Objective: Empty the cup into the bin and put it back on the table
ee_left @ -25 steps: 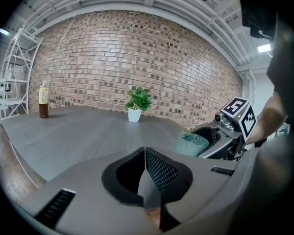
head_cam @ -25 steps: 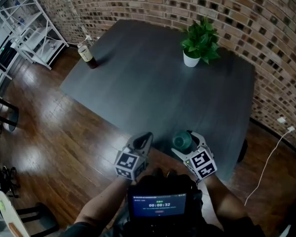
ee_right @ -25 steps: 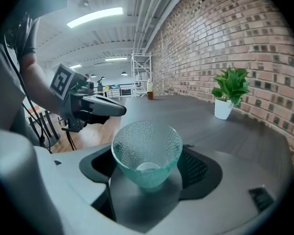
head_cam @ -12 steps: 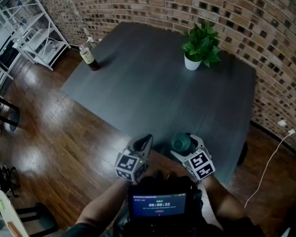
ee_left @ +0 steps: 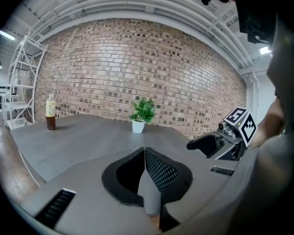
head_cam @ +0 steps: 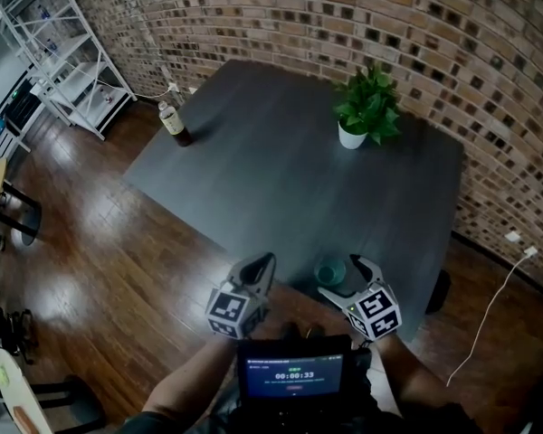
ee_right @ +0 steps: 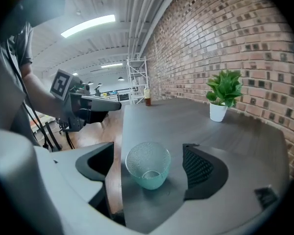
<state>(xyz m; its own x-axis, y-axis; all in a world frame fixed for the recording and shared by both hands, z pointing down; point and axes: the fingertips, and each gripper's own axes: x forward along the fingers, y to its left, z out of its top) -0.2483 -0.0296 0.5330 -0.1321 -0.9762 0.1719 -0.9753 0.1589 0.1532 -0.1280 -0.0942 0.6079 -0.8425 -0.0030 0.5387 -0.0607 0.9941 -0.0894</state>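
A translucent green cup (ee_right: pixel 148 164) stands upright and empty on the dark grey table (head_cam: pixel 281 179), close to its near edge. The cup (head_cam: pixel 330 271) sits between the fingers of my right gripper (ee_right: pixel 149 155), whose jaws have just been opening; neither pad (ee_right: pixel 202 168) touches it. In the head view the right gripper (head_cam: pixel 345 278) hovers over the table's near edge. My left gripper (ee_left: pixel 145 166) is shut with nothing in it and hangs just off that edge, to the left of the cup (head_cam: pixel 260 267). No bin is in view.
A potted plant (head_cam: pixel 366 107) stands at the table's far right and a brown bottle (head_cam: pixel 175 123) at its far left corner. A white shelf rack (head_cam: pixel 59 48) stands on the wooden floor at the left. A brick wall (head_cam: pixel 416 25) runs behind the table.
Both grippers have risen a little. The right jaws stand wider around the cup, which stays on the table. The head view has shifted and shows more of the wall.
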